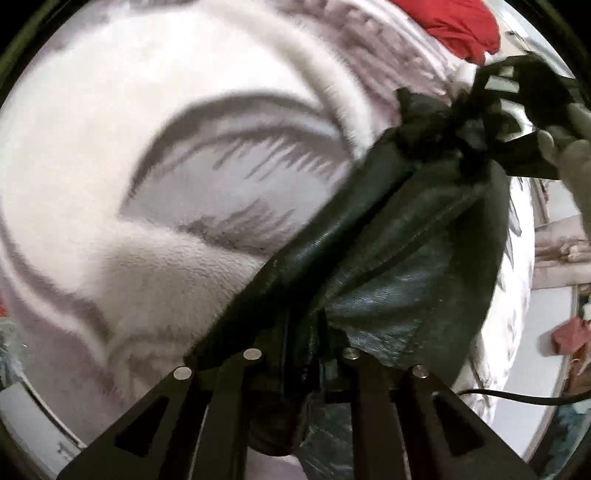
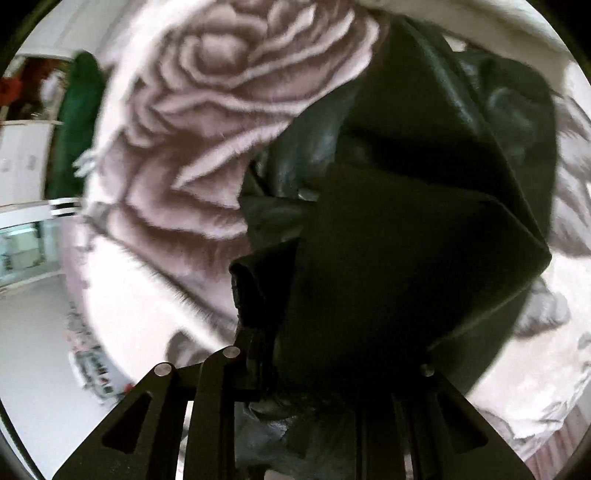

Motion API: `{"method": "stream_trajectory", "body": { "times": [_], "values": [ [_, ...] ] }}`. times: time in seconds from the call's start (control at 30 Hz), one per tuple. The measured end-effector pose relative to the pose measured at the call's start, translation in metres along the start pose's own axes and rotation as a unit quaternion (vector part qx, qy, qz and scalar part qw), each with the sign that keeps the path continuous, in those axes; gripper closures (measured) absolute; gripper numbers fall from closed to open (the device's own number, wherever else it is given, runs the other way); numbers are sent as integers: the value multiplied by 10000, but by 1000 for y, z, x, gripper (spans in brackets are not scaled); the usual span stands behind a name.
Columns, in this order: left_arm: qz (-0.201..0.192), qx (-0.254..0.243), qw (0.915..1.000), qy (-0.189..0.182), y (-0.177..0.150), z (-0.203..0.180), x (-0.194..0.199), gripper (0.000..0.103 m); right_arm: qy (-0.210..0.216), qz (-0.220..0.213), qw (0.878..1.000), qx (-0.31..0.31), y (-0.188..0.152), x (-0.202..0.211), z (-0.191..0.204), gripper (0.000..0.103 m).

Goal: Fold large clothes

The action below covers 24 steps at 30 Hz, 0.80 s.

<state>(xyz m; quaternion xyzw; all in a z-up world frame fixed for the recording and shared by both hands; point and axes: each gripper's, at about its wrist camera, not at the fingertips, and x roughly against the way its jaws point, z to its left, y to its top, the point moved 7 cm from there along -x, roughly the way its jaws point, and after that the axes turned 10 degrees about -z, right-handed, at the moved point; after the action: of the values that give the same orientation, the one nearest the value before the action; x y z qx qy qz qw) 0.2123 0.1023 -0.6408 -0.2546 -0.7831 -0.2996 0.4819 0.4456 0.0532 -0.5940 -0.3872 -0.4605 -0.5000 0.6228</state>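
Note:
A black leather-like garment (image 1: 388,251) hangs stretched above a bed covered by a white blanket with a grey rose print (image 1: 147,147). My left gripper (image 1: 303,354) is shut on one edge of the garment. The garment runs up to the right, where my right gripper (image 1: 517,107) holds its other end. In the right wrist view the garment (image 2: 406,240) hangs in folds in front of the camera, and my right gripper (image 2: 295,376) is shut on it, its fingertips buried in the fabric.
A red cloth (image 1: 454,26) lies at the far end of the bed. A dark green item (image 2: 74,125) stands at the bed's side by white furniture (image 2: 22,162). A cable (image 1: 517,397) and floor clutter (image 1: 569,332) lie to the right.

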Motion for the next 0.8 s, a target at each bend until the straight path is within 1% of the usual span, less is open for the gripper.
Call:
{"method": "stream_trajectory", "body": {
  "times": [0.03, 0.07, 0.1, 0.13, 0.2, 0.23, 0.3, 0.33, 0.37, 0.4, 0.43, 0.47, 0.5, 0.53, 0.57, 0.6, 0.63, 0.7, 0.73, 0.77, 0.8],
  "values": [
    [34, 49, 9999, -102, 1, 2, 0, 90, 94, 79, 9999, -76, 1, -7, 4, 56],
    [37, 70, 9999, -149, 1, 2, 2, 89, 369, 121, 9991, -172, 3, -10, 10, 39],
    [35, 84, 9998, -181, -1, 2, 6, 88, 785, 128, 9965, -266, 6, -6, 15, 35],
    [50, 120, 9997, -228, -3, 2, 10, 88, 1190, 120, 9923, -319, 8, 2, 19, 35],
    [79, 273, 9989, -370, -5, 1, 17, 85, 2140, -44, 9762, -359, 15, 31, 23, 34],
    [91, 392, 9984, -402, -8, 2, 22, 83, 2429, -276, 9688, -420, 21, 50, 15, 34],
    [142, 438, 9981, -421, -11, 1, 26, 80, 2459, -608, 9660, -514, 27, 75, -6, 34],
    [175, 417, 9981, -410, -12, 0, 28, 75, 2403, -731, 9667, -489, 29, 84, -16, 34],
    [171, 330, 9990, -264, -13, 1, 31, 62, 2326, -795, 9682, -454, 29, 87, -23, 34],
    [159, 279, 9993, -184, -13, 1, 32, 52, 2241, -787, 9705, -409, 29, 86, -27, 37],
    [156, 260, 9994, -175, -11, 3, 32, 33, 2073, -672, 9754, -341, 28, 76, -29, 44],
    [175, 251, 9994, -145, -11, 3, 31, 18, 1922, -561, 9792, -318, 28, 61, -28, 67],
    [202, 242, 9995, -35, -6, 10, 31, 16, 1817, -474, 9816, -338, 31, 48, -29, 69],
    [226, 216, 9995, 51, -5, 14, 27, 16, 1731, -329, 9838, -335, 33, 23, -24, 69],
    [285, 166, 9994, 140, -5, 16, 24, 16, 1524, -206, 9877, -268, 35, -1, -22, 70],
    [315, 149, 9992, 200, -5, 17, 23, 16, 1395, -147, 9898, -241, 36, -16, -24, 70],
    [321, 150, 9991, 220, -4, 18, 23, 16, 1351, -186, 9902, -284, 39, -24, -25, 70],
    [335, 122, 9992, 195, 1, 15, 25, 16, 1465, -171, 9889, -201, 39, -9, -26, 69],
    [309, 85, 9993, 197, 6, 12, 26, 16, 1623, -199, 9865, -127, 37, 5, -29, 68],
    [248, 22, 9995, 216, 12, 7, 29, 16, 1789, -322, 9833, -82, 34, 26, -38, 57],
    [182, -47, 9996, 195, 20, -1, 31, 16, 1811, -433, 9825, -72, 31, 40, -50, 42]
  ]
}}
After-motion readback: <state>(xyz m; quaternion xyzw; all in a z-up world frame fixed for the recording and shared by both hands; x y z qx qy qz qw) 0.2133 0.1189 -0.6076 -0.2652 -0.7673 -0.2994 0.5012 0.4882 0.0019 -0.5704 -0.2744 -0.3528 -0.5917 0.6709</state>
